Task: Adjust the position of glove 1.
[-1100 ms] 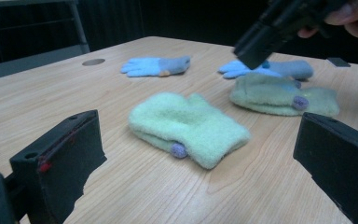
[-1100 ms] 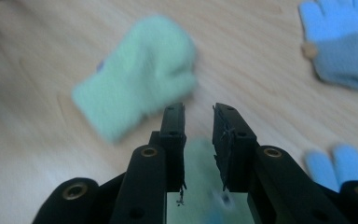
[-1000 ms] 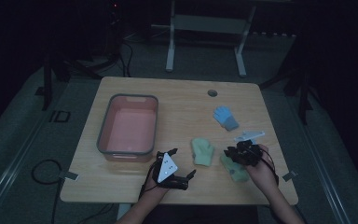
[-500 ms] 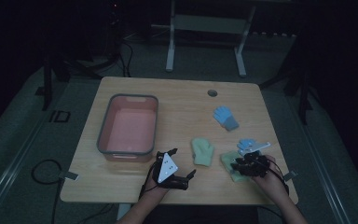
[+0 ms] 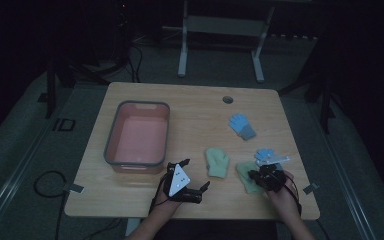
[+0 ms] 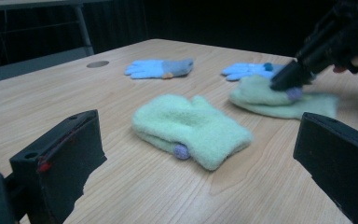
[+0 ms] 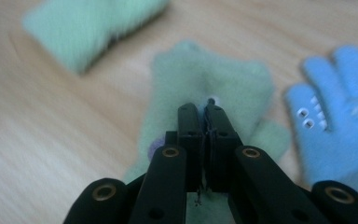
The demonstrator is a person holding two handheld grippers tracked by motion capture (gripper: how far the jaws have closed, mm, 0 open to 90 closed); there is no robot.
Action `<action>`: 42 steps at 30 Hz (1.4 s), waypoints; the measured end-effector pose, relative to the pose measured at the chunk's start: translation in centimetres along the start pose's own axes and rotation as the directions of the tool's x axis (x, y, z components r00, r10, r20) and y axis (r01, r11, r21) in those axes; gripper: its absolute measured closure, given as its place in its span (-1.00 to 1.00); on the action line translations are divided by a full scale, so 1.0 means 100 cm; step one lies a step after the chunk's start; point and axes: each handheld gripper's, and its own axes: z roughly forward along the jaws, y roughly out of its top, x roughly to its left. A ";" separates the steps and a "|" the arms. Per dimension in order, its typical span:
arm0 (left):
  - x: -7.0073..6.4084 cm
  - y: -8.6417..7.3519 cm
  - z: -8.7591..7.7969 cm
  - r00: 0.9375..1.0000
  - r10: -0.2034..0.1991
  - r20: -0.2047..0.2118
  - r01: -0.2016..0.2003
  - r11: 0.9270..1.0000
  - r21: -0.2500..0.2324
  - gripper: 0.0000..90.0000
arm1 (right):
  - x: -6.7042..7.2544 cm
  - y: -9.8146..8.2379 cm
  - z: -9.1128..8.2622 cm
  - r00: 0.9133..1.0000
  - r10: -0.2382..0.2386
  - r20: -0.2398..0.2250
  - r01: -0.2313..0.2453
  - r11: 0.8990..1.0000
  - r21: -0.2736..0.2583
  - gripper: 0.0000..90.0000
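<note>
Green mitten (image 7: 205, 88) — soft, light fleece, lying on table (image 5: 190, 105) beside blue glove (image 7: 340, 107). Right tool (image 7: 204, 112) jaws closed, pinching its top layer; likely limp when raised. Left tool (image 6: 200, 154) wide, empty.

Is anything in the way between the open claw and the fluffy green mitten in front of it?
No. The left claw is open, and just bare table lies between it and the green mitten. The other mittens and gloves lie farther back.
</note>
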 end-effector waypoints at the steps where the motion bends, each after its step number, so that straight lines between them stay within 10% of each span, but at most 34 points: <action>1: 0.000 0.000 0.000 1.000 -0.003 0.000 0.003 1.000 0.000 -0.96 | 0.000 0.003 -0.001 1.000 0.018 0.004 -0.018 1.000 -0.001 0.93; 18: 0.000 0.000 0.000 1.000 0.003 -0.001 -0.003 1.000 -0.004 -0.97 | 0.001 0.052 -0.003 0.996 0.045 0.081 -0.040 0.997 -0.063 0.93; 32: 0.000 0.000 -0.001 1.000 0.006 0.002 -0.006 1.000 -0.006 -0.97 | -0.003 0.037 0.039 0.993 0.070 0.100 -0.072 0.997 0.017 0.89; 42: 0.000 0.000 0.000 1.000 0.002 0.001 -0.002 1.000 -0.004 -0.97 | -0.008 0.040 0.028 0.995 0.069 0.070 -0.070 0.998 0.007 0.68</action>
